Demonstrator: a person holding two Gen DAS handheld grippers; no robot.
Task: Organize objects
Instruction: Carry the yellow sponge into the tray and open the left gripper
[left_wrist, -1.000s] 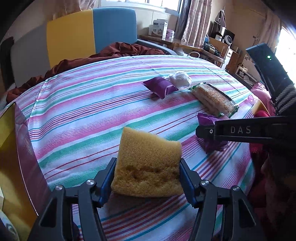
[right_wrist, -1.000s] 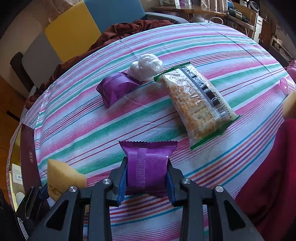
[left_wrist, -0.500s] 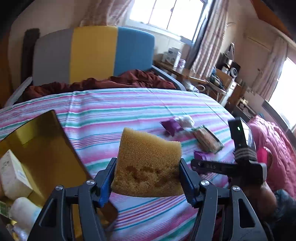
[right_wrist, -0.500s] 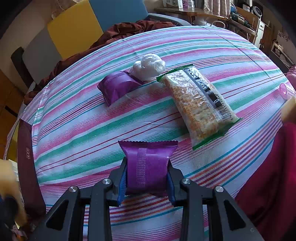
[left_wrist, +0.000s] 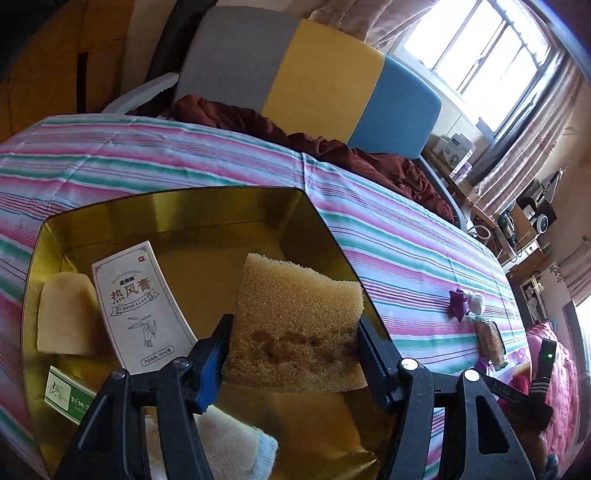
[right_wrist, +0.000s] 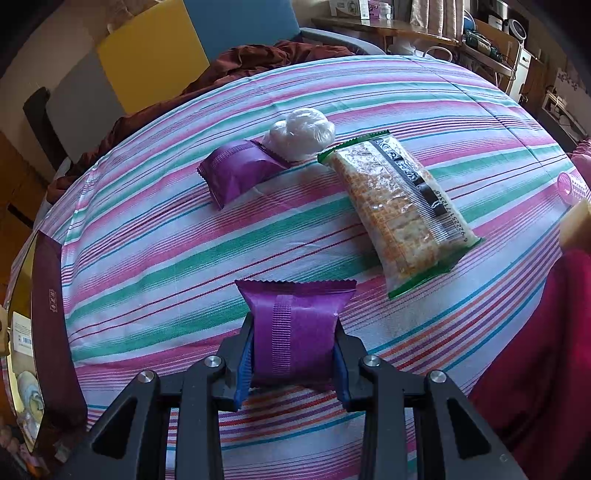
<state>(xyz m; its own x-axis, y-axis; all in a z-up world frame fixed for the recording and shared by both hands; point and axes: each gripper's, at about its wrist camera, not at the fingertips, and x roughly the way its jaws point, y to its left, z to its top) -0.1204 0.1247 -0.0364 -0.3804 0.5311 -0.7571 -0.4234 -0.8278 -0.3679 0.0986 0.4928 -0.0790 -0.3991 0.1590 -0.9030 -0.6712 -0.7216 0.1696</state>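
- The left gripper (left_wrist: 293, 354) was clamped on a yellow-brown sponge (left_wrist: 295, 325), both pads pressing its sides, jaws about half apart, holding it above the open gold-lined box (left_wrist: 177, 206).
- Inside that box, at about 9 o'clock from the sponge, a white carton with Chinese print (left_wrist: 142, 306) leaned beside a pale yellow block (left_wrist: 62, 314); a green-and-white card (left_wrist: 64, 393) lay at 8 o'clock and a rolled white cloth (left_wrist: 236, 446) at 6 o'clock.
- The right gripper (right_wrist: 293, 354) was nearly closed, squeezing a purple snack packet (right_wrist: 295, 325) just over the striped bedcover (right_wrist: 184, 258).
- Farther out, at 1 o'clock from that packet, lay a cracker pack (right_wrist: 399, 206) in clear wrap with green ends.
- At 11 o'clock lay a second purple packet (right_wrist: 236, 173), touching a white plastic-wrapped bundle (right_wrist: 301, 133) behind it.
- At the far edge, a dark red blanket (right_wrist: 258, 59) was bunched before a grey, yellow and blue headboard (left_wrist: 332, 77).
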